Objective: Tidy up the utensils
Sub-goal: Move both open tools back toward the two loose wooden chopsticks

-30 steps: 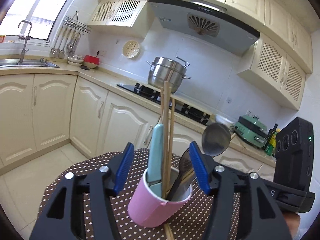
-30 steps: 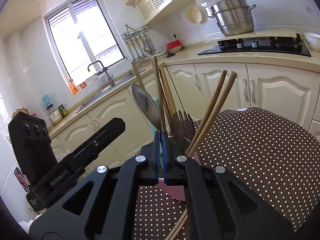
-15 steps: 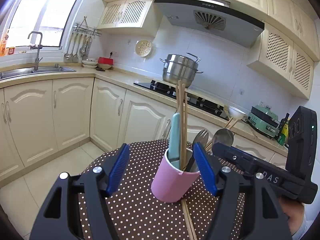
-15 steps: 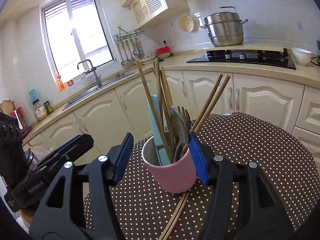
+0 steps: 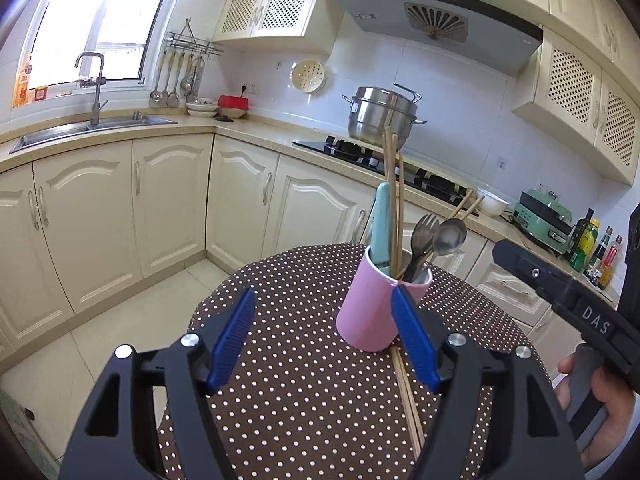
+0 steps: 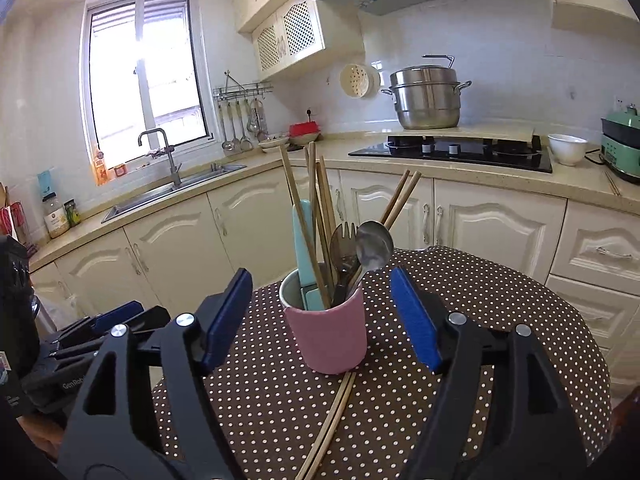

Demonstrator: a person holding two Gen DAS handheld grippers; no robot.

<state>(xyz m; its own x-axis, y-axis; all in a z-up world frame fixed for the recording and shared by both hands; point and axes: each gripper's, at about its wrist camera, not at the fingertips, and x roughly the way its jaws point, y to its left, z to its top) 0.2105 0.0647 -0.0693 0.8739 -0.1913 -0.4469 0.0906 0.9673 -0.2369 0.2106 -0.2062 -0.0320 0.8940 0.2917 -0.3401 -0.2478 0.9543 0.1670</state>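
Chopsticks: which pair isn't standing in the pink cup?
The pair lying flat on the dotted tablecloth, the loose chopsticks running out from the base of the pink cup. All the other chopsticks stand upright or lean inside the cup.

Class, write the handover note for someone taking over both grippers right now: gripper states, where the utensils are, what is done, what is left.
Left gripper: jaws opening, nothing between the pads.
Right gripper: jaws opening, empty.
Pink cup stands upright on the dotted table; it holds the fork, spoon, teal-handled utensil and several chopsticks.
Left: one chopstick pair still lies on the table by the cup.
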